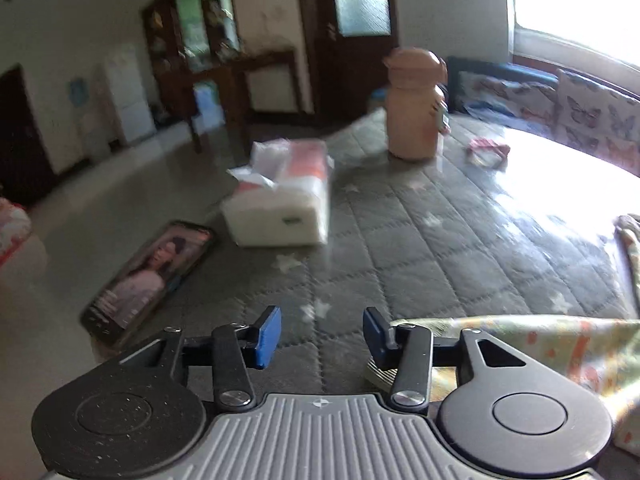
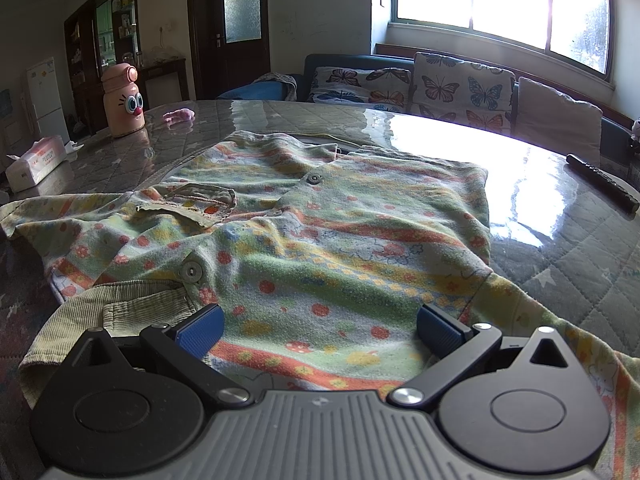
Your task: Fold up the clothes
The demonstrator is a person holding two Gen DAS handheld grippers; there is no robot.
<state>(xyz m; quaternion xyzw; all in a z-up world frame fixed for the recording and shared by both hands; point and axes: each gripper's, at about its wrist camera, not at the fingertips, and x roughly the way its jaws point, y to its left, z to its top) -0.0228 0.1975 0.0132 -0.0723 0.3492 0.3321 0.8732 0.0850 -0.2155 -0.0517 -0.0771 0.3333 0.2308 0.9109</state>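
Observation:
A small patterned garment (image 2: 320,240) in green, yellow and orange, with buttons and corduroy trim, lies spread flat on the quilted table (image 2: 560,260). My right gripper (image 2: 320,330) hovers low over its near part, open wide, nothing between the blue pads (image 2: 202,330). In the left wrist view, a strip of the same garment (image 1: 540,344) shows at the lower right. My left gripper (image 1: 322,338) stands open just left of that cloth edge, over bare table, holding nothing. The view is blurred.
A pink flask with a cartoon face (image 2: 122,100), a tissue pack (image 2: 36,164) and a phone (image 1: 148,280) sit on the table's left side. A small pink item (image 2: 180,115) lies far back. A dark remote (image 2: 602,182) lies right. A butterfly-print sofa (image 2: 460,88) stands behind.

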